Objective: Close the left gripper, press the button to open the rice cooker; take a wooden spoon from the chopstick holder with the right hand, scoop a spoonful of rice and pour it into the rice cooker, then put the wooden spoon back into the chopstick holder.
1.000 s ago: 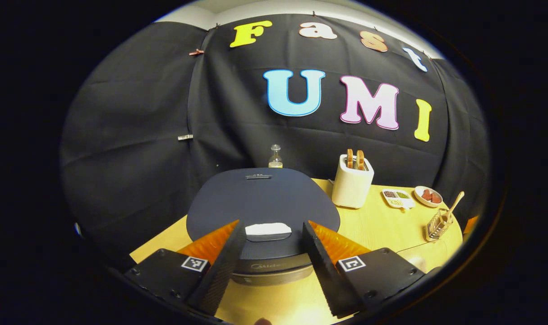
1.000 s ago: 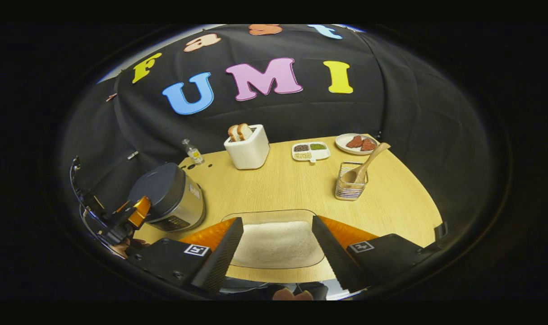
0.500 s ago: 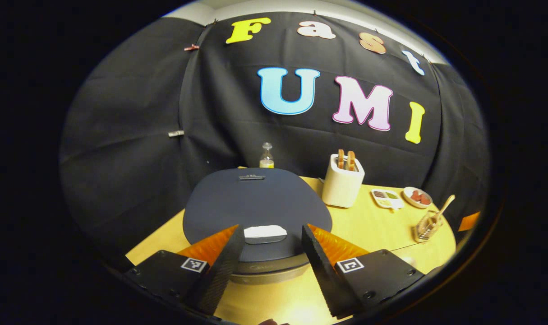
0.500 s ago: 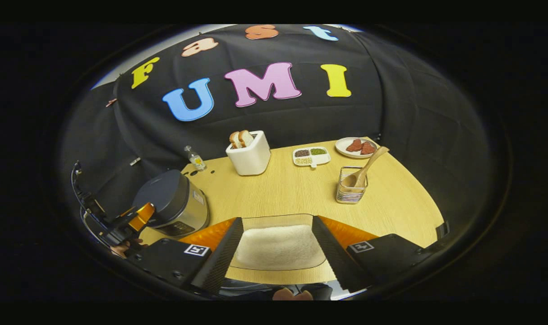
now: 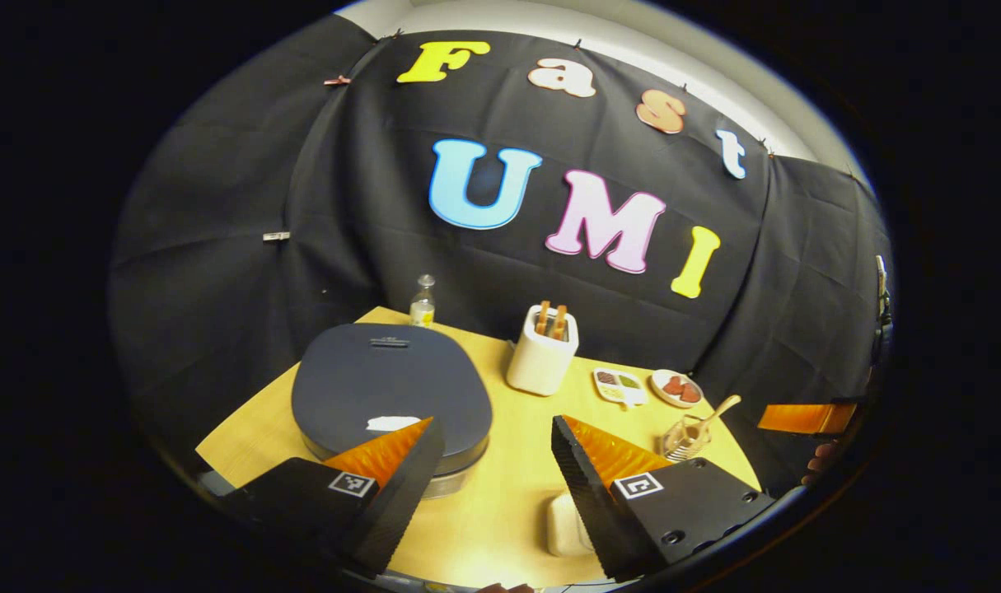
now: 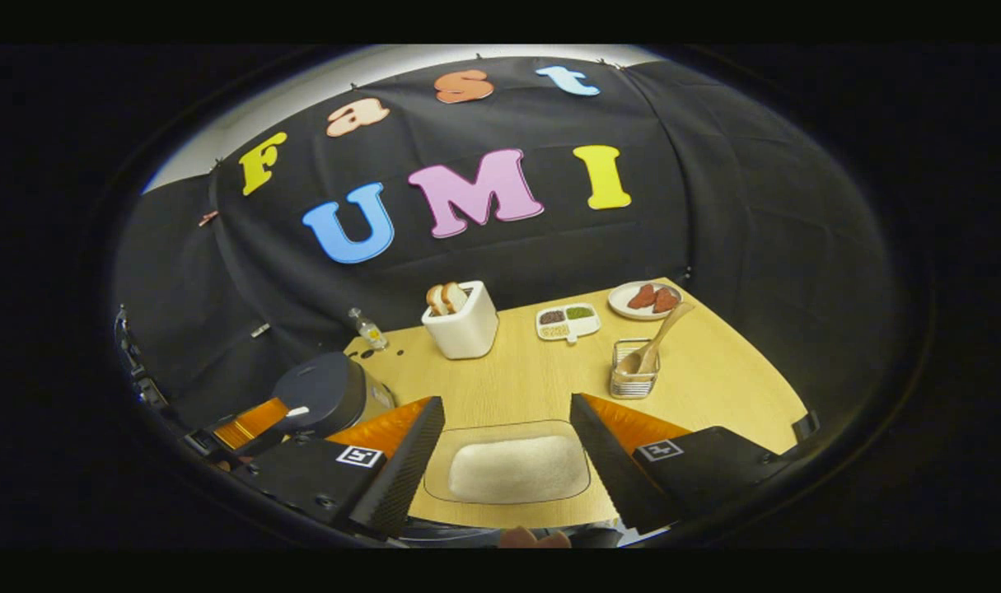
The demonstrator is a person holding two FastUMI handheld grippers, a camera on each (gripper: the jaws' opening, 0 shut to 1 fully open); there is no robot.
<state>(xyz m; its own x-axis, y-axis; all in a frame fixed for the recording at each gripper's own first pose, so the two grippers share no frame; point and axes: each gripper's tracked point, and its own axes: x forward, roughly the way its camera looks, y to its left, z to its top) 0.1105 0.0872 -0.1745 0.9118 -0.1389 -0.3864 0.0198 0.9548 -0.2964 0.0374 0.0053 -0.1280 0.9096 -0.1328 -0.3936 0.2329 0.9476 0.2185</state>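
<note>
Cooker (image 5: 389, 395) lid down, sits far-left on table (image 5: 500, 502), button (image 5: 391, 423) just beyond my left gripper (image 5: 492, 486), whose fingers are spread wide, holding nothing. Right gripper (image 6: 507, 461) also apart, hovering over rice tray (image 6: 516, 469) (not touching). Spoon (image 6: 655, 342) stands tilted in wire holder (image 6: 632, 380) further right, with toaster (image 6: 463, 321) behind.

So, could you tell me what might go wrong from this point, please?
1. The left gripper is open, and the white button on the closed rice cooker lies off towards one finger; a press like this might miss it.
2. The wooden spoon leans in the light wire chopstick holder; pulling it at an angle could tip the holder.
3. The rice sits in a shallow dish near the table edge; scooping may spill grains.
</note>
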